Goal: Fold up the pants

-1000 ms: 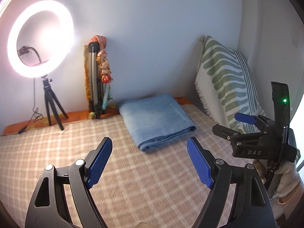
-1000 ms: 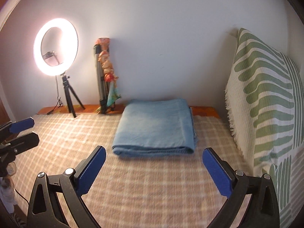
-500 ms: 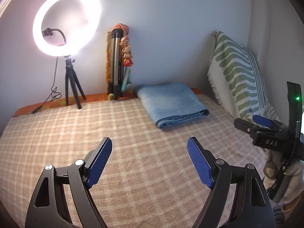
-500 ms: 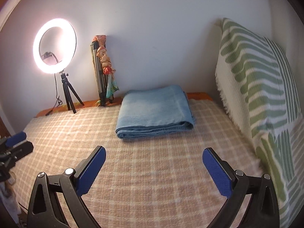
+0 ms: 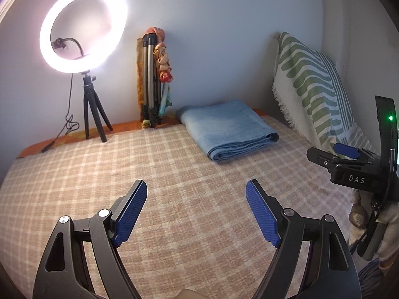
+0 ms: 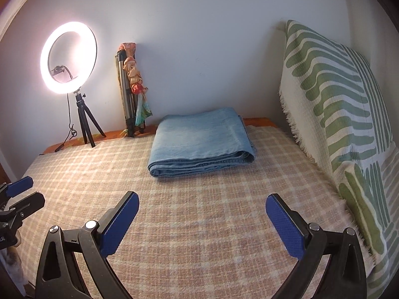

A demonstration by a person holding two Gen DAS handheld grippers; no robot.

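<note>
Folded pants [image 6: 199,140] at the far end of the bed [image 6: 199,224], near the wall; farther off than a second ago. Left gripper [image 5: 196,210] and right gripper [image 6: 202,220]: lowered over bare blanket, jaws wide apart, holding nothing, touching nothing.

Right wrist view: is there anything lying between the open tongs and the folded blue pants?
No. In the right wrist view only bare checkered blanket separates the right tongs from the folded pants; the stretch is bare.
</note>
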